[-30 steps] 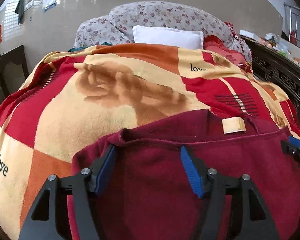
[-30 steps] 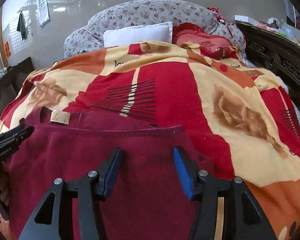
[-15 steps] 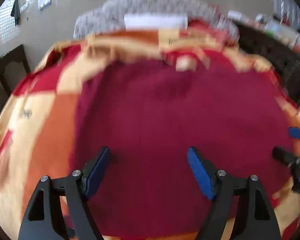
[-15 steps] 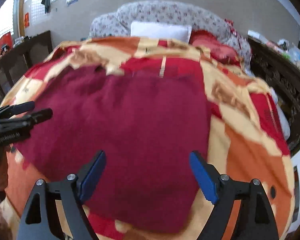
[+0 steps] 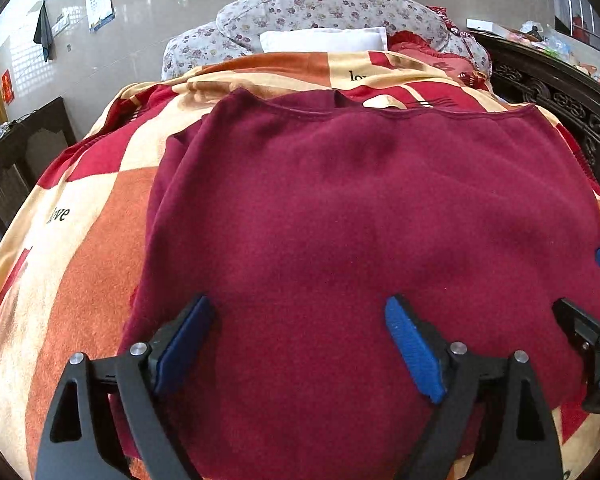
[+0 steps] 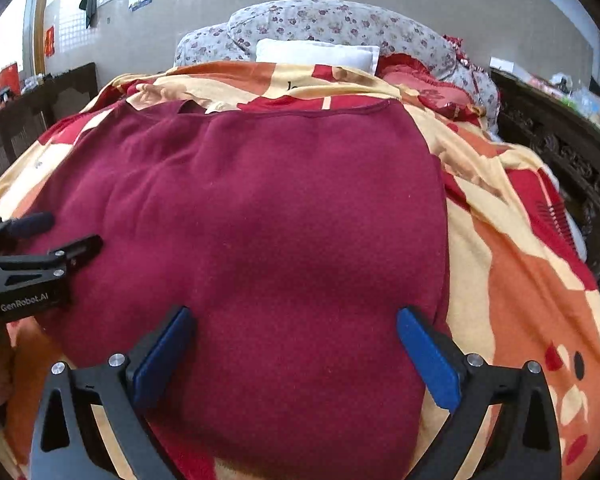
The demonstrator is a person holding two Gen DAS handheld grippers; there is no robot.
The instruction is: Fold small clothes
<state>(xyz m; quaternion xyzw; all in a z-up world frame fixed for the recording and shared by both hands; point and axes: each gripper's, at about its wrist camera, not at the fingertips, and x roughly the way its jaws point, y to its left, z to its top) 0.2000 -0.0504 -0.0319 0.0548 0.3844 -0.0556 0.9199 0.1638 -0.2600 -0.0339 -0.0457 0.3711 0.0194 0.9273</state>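
Garment [image 5: 360,216] now spread flat, both grippers opening above its near edge, blanket [image 5: 80,260] bare alongside

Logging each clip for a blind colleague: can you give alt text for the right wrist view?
A dark red garment lies spread flat on a red, orange and cream blanket covering a bed. The right gripper hovers over its near edge, jaws opening with nothing pinched. The left gripper shows at the left edge; pillows lie behind.
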